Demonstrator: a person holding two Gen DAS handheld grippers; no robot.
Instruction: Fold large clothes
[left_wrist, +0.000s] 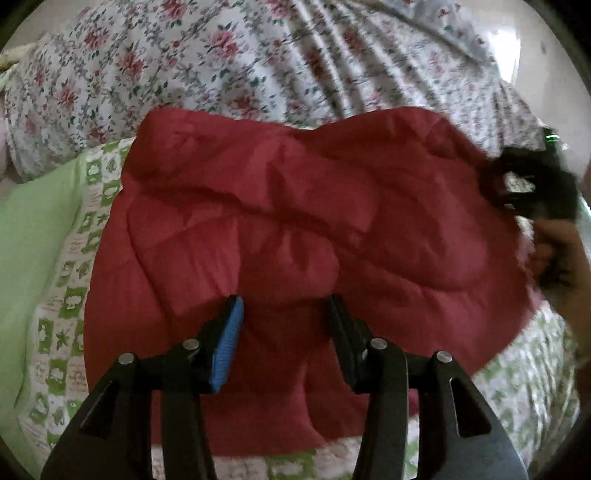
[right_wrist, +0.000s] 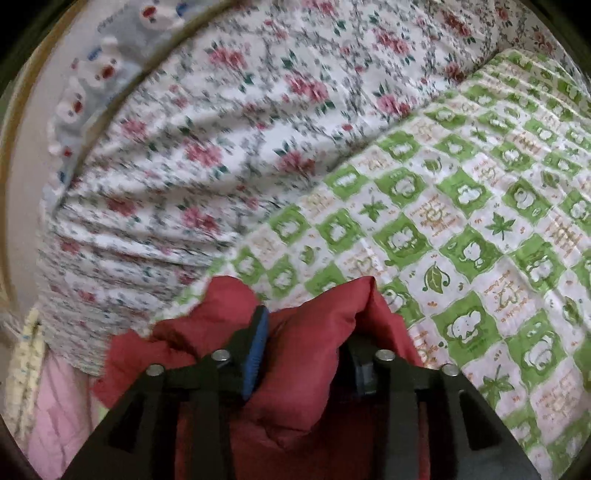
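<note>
Fold laid: left gripper (left_wrist: 284, 332) apart above red jacket (left_wrist: 295, 221); right gripper (right_wrist: 306, 354) apart astride a bunched fold near green quilt's (right_wrist: 480, 221) edge; next regrasp.

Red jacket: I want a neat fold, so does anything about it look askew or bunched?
Yes. The red jacket lies rumpled on the green checked sheet, with a fold of its edge bunched up between the right tool's fingers. Nothing looks torn.

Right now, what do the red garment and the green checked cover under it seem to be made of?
Red garment: probably padded synthetic, matte with slight sheen; it shows puffy stitched panels. Green checked cover: likely printed cotton, matte; flat weave, fine wrinkles, though blur leaves this uncertain.
</note>
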